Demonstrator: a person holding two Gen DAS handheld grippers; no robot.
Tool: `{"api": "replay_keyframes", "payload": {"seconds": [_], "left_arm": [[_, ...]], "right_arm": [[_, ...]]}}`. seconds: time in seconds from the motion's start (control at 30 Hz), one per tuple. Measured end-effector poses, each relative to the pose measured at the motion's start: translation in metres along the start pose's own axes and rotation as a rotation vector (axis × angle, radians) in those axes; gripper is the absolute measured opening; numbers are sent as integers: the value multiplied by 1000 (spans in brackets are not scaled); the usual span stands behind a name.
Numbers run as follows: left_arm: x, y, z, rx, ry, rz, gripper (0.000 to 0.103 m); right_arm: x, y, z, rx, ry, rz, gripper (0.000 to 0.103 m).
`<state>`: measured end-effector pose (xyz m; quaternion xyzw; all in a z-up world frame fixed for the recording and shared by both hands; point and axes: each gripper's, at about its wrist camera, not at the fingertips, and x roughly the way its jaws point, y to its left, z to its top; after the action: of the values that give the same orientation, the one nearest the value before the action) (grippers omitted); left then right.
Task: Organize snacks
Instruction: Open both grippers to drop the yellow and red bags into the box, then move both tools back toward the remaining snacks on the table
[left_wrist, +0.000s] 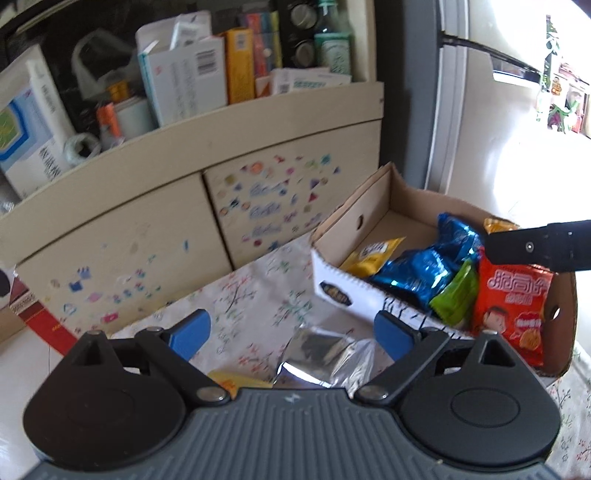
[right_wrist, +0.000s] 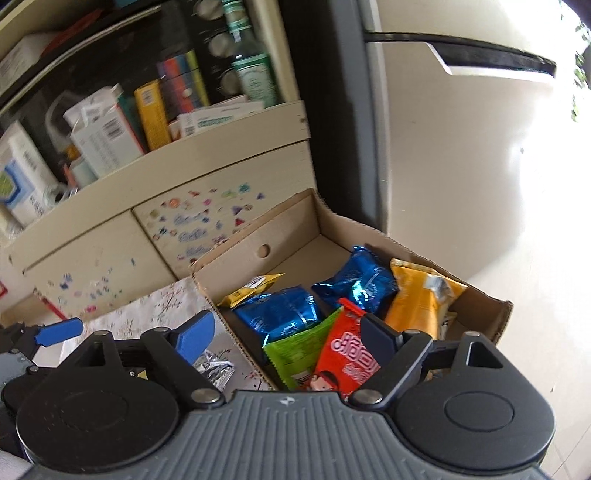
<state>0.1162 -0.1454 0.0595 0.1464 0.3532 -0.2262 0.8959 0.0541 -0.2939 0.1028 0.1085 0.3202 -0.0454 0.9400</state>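
Observation:
An open cardboard box (left_wrist: 369, 199) (right_wrist: 240, 243) stands on a floral tablecloth (left_wrist: 255, 291). Inside lie two blue packets (left_wrist: 424, 269) (right_wrist: 280, 310), a green packet (left_wrist: 456, 295) (right_wrist: 295, 350), a red packet (left_wrist: 511, 302) (right_wrist: 347, 362), a small yellow one (left_wrist: 373, 254) (right_wrist: 251, 288) and an orange one (right_wrist: 421, 302). My left gripper (left_wrist: 291, 334) is open just left of the box, over a silver foil packet (left_wrist: 317, 354) (right_wrist: 214, 365) on the cloth. My right gripper (right_wrist: 286, 338) is open at the box's near corner, with the red and green packets below it and nothing held.
A cream cabinet with sticker-covered drawer fronts (left_wrist: 273, 199) stands behind the table. Its shelf (left_wrist: 207, 81) is crowded with boxes, bottles and tubes. A white fridge door with a black handle (right_wrist: 480, 55) rises to the right. A yellow packet (left_wrist: 229, 380) lies under the left gripper.

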Motion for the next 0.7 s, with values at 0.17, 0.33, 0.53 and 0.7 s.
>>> {"api": "replay_keyframes", "payload": {"seconds": [0.17, 0.33, 0.53, 0.7], "left_arm": [[0, 14, -9, -18, 12, 17, 95], [1, 32, -16, -48, 25, 35, 95], [0, 64, -22, -113, 40, 61, 96], [-1, 95, -23, -193, 45, 95, 96]], "right_arm": [[7, 14, -4, -37, 24, 19, 90], [13, 25, -11, -67, 46, 30, 90], [20, 41, -17, -112, 70, 69, 90], [27, 54, -25, -137, 109, 131, 90]]}}
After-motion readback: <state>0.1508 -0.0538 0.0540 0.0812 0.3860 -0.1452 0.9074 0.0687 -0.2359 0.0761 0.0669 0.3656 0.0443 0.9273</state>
